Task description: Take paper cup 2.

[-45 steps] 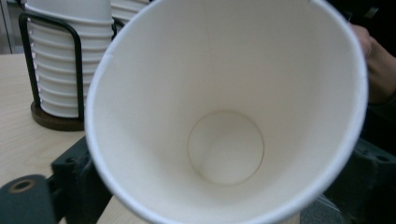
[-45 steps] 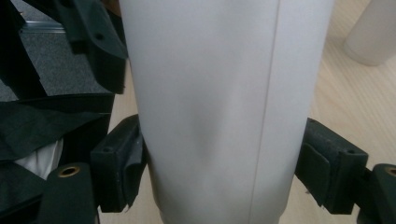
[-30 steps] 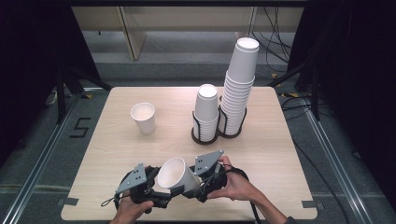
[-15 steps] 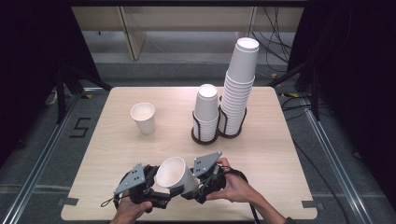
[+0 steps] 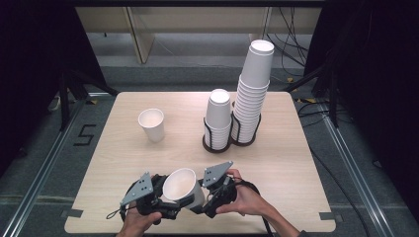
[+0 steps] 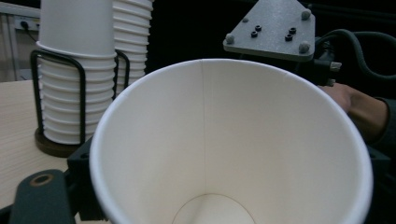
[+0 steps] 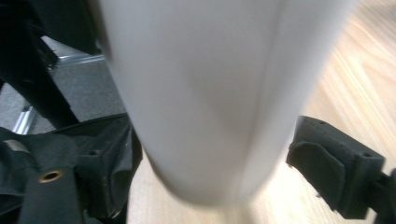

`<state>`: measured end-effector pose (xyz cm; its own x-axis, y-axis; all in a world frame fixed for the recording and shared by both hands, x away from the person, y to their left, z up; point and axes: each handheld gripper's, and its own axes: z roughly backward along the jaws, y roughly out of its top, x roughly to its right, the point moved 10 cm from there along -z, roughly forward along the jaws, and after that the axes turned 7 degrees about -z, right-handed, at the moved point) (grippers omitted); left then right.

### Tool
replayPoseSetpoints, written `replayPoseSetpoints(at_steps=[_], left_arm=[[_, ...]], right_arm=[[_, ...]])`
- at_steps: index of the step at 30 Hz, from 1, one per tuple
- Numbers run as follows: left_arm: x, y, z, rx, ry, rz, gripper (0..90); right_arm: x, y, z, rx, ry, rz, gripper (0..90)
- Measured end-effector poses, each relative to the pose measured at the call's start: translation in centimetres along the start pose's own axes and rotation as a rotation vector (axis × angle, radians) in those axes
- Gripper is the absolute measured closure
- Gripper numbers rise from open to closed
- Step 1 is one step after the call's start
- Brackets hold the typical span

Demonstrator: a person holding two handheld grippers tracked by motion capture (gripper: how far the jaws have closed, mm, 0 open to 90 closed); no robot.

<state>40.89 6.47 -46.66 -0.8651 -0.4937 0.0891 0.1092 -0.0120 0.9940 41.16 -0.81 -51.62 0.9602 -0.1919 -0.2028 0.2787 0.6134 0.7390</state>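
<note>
Left claw [image 5: 170, 210] jaws just closed in, gripping paper cup [image 5: 182, 188]; right claw [image 5: 210, 205] grip unclear, pads hidden behind cup.

Each tool is black, the left tool [image 5: 159, 203] and the right tool [image 5: 213, 193] alike. Grey three-cornered plates with dark screws sit on top. Black cables trail off.

Tilted paper cup [image 5: 182, 186] between 2 hand-held grippers (table's near edge)
</note>
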Motion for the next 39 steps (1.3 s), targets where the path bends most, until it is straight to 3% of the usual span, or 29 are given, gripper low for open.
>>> replayPoseSetpoints(at_steps=[2, 4, 5, 6, 8, 12, 13, 18, 22, 27, 31, 34, 39], left_arm=[[-0.7, -0.1, 0.2, -0.014, 0.038, -0.008, 13.9], [-1.8, -0.1, 0.5, -0.024, 0.096, -0.015, 13.9], [-2.8, -0.2, 1.0, -0.039, 0.150, -0.025, 13.8], [-3.4, -0.3, 1.1, -0.035, 0.174, -0.036, 13.8], [-4.9, -0.5, 1.8, -0.071, 0.247, -0.056, 13.8], [-7.7, -0.8, 3.1, -0.096, 0.355, -0.056, 13.8], [-8.1, -0.8, 3.2, -0.091, 0.371, -0.056, 13.8], [-10.7, -1.4, 4.2, -0.141, 0.481, -0.067, 13.8], [-12.1, -1.7, 4.6, -0.170, 0.538, -0.086, 13.8], [-13.4, -2.1, 5.0, -0.202, 0.586, -0.078, 13.8], [-14.8, -2.1, 5.6, -0.201, 0.627, -0.066, 13.8], [-16.0, -2.1, 6.1, -0.188, 0.657, -0.058, 13.8], [-17.9, -2.5, 6.9, -0.213, 0.704, -0.054, 13.8]], right_arm=[[0.5, -0.3, 0.2, -0.014, -0.022, 0.003, 17.0], [1.2, -0.6, 0.6, -0.022, -0.054, -0.024, 17.4], [1.5, -0.9, 0.8, -0.033, -0.073, -0.033, 17.4], [2.0, -1.2, 1.2, -0.034, -0.095, -0.036, 17.4], [2.3, -1.5, 1.6, -0.028, -0.107, -0.050, 18.1], [2.6, -2.2, 2.2, -0.035, -0.125, -0.061, 18.8], [2.9, -2.4, 2.3, -0.039, -0.144, -0.051, 19.0], [2.8, -2.6, 2.5, -0.028, -0.144, -0.068, 19.4], [3.2, -3.0, 2.9, -0.031, -0.167, -0.078, 20.2], [3.6, -3.5, 3.4, -0.014, -0.188, -0.096, 19.9], [3.8, -4.0, 3.9, -0.011, -0.214, -0.113, 19.8], [3.9, -4.3, 4.2, -0.019, -0.230, -0.095, 19.8], [3.8, -5.0, 4.5, -0.022, -0.239, -0.107, 20.1]])
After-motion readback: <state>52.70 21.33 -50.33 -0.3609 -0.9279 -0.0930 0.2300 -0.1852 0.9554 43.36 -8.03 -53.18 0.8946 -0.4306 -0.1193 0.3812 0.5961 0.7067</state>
